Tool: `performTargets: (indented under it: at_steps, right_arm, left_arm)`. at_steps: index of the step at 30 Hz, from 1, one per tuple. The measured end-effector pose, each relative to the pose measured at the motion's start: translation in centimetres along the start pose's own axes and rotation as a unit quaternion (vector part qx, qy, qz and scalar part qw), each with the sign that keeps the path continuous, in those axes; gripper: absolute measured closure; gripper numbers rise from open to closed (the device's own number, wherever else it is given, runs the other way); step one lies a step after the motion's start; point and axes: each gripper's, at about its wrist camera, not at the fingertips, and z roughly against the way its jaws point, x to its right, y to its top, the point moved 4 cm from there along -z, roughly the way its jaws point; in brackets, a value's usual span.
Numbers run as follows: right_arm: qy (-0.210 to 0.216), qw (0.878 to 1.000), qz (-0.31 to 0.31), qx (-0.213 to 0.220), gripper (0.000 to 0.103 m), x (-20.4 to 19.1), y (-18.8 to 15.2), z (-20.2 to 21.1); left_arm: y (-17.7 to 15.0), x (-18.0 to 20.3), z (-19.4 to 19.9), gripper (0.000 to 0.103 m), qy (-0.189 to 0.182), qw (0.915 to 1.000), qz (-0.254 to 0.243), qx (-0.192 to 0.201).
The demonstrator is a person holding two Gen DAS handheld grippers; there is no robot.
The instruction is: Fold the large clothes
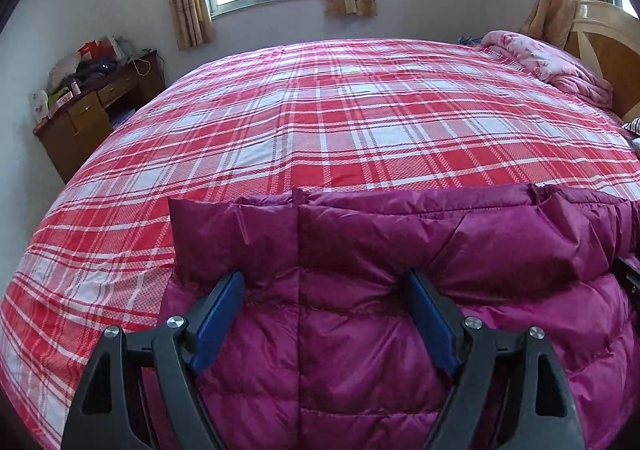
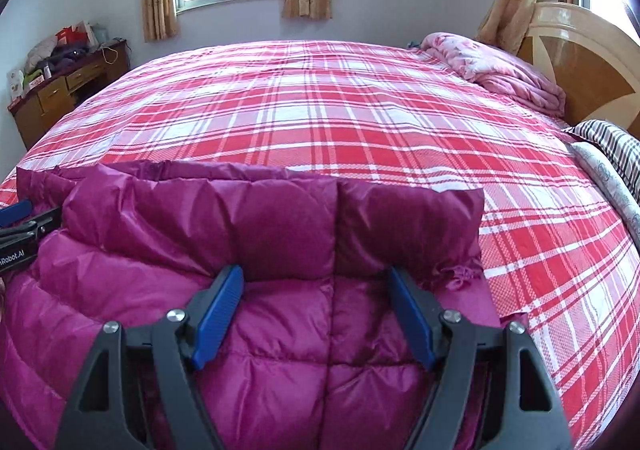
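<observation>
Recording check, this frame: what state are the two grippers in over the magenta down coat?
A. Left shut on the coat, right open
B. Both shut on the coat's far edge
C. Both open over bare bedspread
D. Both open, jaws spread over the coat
D. The left gripper and right gripper both show blue pads wide apart, with the magenta down coat beneath them, ungripped.
</observation>
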Motion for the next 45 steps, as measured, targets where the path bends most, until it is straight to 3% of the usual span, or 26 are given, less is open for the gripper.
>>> performTargets:
  at_steps: [15, 45]
  right_arm:
    - [0.000, 1.000, -0.007, -0.015, 0.026, 0.1, -0.2, -1.1]
    - [-0.028, 0.998, -0.003, -0.055, 0.017, 0.0, -0.5, -2.7]
  left_arm:
    - [-0.5, 0.4, -1.6, 0.011, 0.014, 0.9996, -0.003, -0.024]
    - [-0.7, 0.4, -2.6, 0.005, 0.026, 0.9986, -0.009, -0.044]
